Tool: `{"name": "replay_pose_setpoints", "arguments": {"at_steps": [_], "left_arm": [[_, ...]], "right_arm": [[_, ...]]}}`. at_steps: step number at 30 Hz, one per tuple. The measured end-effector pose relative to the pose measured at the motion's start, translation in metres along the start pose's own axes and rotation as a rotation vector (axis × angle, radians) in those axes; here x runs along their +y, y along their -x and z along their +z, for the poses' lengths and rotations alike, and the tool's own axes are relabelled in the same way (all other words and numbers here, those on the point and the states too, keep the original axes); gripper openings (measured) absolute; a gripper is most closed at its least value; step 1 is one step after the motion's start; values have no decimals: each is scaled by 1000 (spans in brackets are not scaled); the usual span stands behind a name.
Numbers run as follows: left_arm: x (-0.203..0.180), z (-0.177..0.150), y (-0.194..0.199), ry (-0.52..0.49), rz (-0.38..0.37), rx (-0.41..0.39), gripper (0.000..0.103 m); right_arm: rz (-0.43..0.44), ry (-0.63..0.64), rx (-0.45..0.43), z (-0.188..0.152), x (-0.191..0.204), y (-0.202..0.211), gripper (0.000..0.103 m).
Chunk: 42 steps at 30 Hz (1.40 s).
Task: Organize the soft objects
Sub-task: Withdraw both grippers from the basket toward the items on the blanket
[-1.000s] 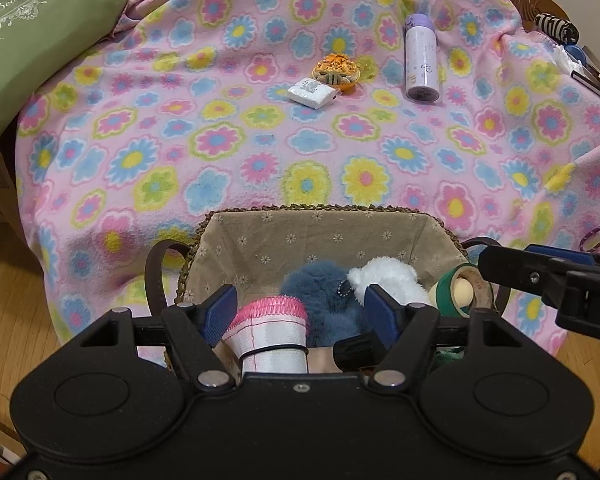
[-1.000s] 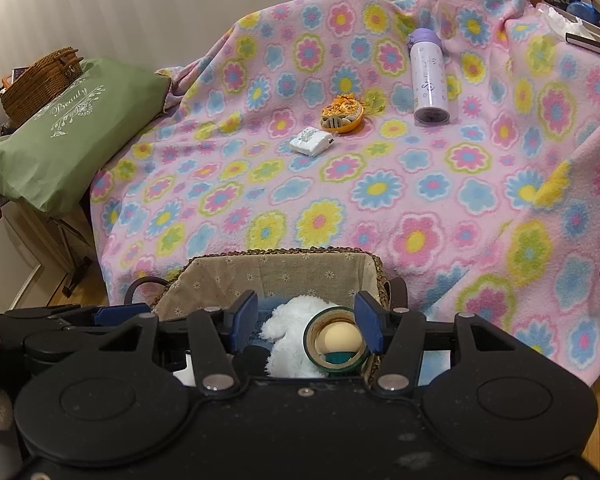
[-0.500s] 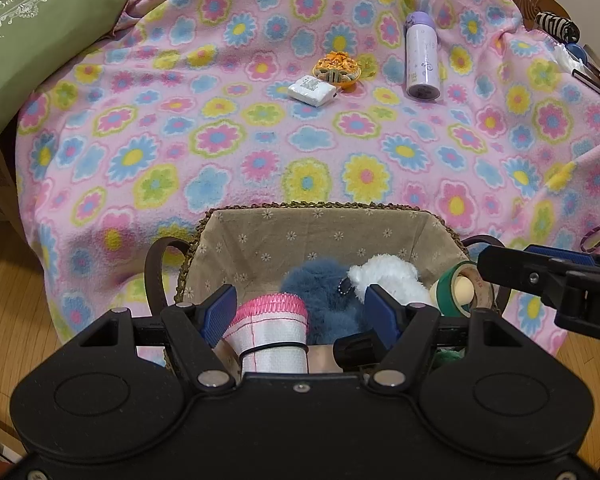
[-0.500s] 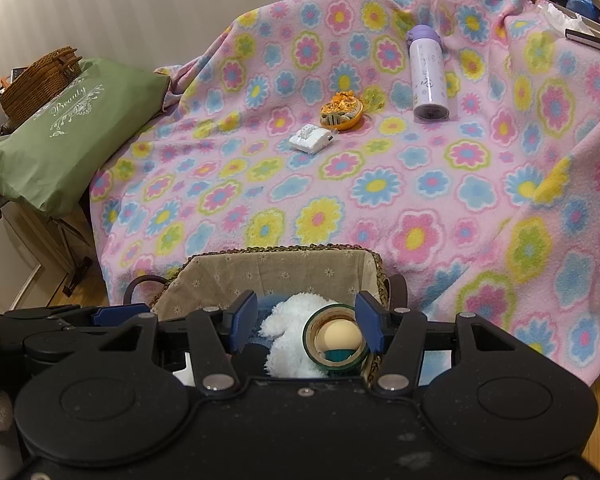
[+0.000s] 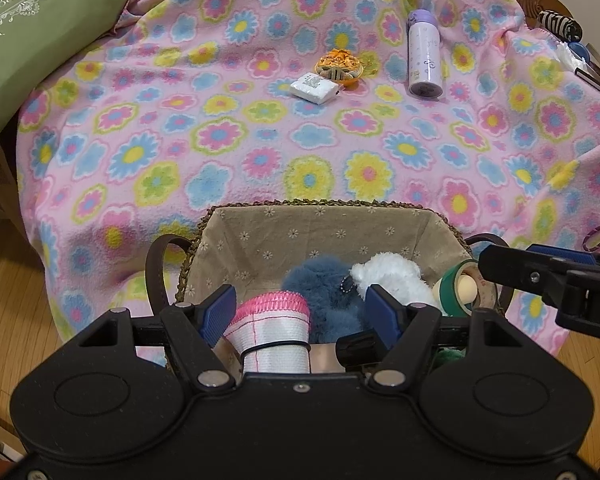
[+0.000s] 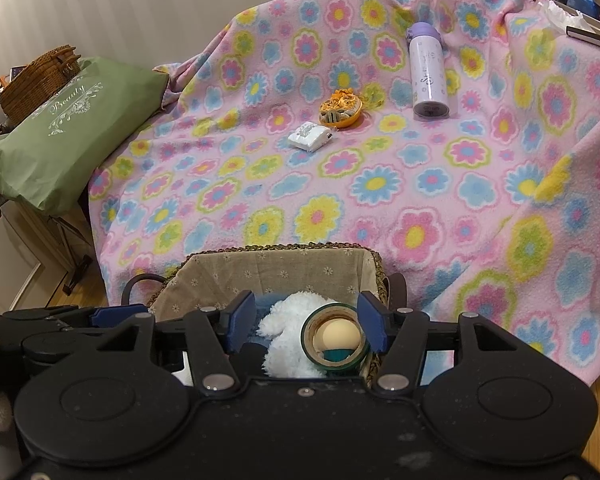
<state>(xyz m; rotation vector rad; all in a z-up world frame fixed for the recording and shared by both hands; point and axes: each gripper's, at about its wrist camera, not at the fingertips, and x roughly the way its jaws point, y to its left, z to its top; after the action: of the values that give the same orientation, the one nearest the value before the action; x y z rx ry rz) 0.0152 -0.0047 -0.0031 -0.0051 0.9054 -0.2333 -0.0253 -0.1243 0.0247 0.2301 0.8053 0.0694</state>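
We see the flowered blanket nearly bare beyond the lined basket, where the soft toys sit. Left hand-held gripper is released, straddling the pink-topped roll. Right hand-held gripper is opening over the tape roll, gripping nothing. We should lift straight up, clear of the basket rim and each other.

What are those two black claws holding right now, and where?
Nothing. The left gripper stands open over the pink-edged white cloth roll; the right gripper's jaws are opening around the green tape ring.
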Motion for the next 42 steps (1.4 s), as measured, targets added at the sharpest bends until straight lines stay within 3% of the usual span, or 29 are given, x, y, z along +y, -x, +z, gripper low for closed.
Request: {"name": "replay_pose_setpoints", "arguments": {"at_steps": [11, 22, 42], "left_arm": [[0, 1, -5, -9, 9, 7, 71], [4, 25, -22, -53, 61, 18, 72], [9, 87, -84, -141, 109, 27, 76]], "right_arm": [[-22, 30, 9, 2, -1, -8, 59], [-68, 69, -4, 31, -8, -28, 62], [-159, 88, 0, 103, -38, -119, 69]]}}
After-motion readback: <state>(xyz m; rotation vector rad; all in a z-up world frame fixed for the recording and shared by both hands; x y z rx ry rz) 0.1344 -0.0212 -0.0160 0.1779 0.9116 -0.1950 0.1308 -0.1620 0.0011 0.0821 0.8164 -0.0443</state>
